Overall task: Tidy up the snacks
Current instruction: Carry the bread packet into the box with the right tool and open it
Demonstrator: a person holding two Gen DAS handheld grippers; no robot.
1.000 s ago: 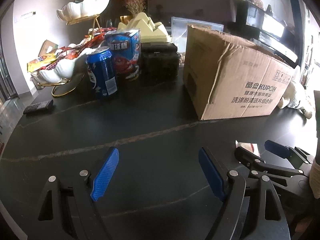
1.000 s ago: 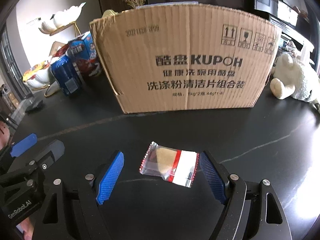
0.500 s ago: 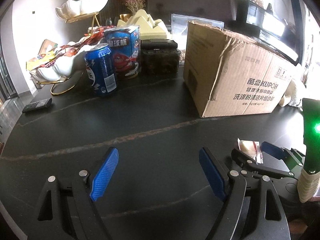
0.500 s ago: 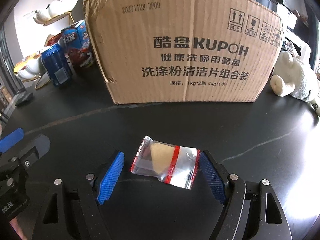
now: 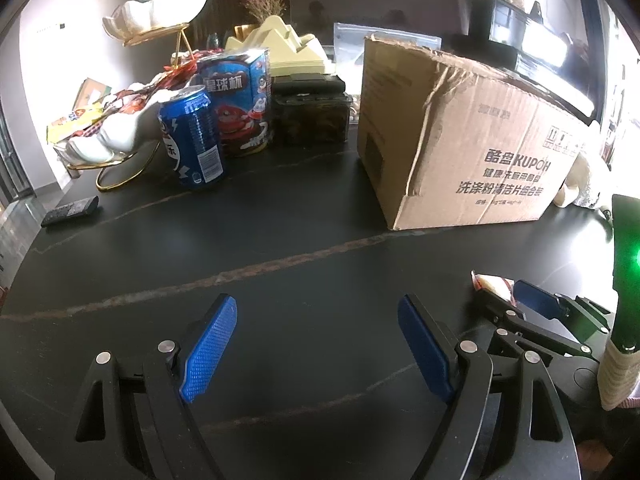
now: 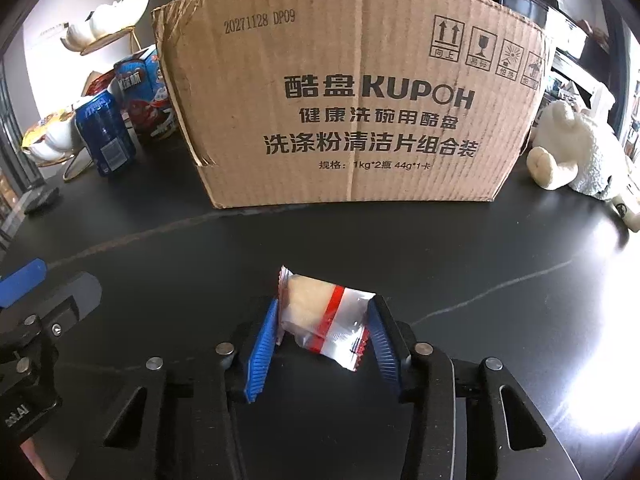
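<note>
One snack packet (image 6: 324,320) sits pinched in the right claw (image 6: 324,320); the left claw (image 5: 316,344) gapes wide, holding nothing.

Snack packet (image 6: 326,322): clear film w/ red stripe, pale filling. Gripper pads (image 6: 260,354): ribbed blue on black frames. Cardboard box (image 6: 352,108): brown, black print. Left of box: blue can (image 5: 192,136), blue-red snack carton (image 5: 238,100). Right of box: cream plush toy (image 6: 576,148). Table (image 5: 280,216): black, thin brownish veins.
</note>
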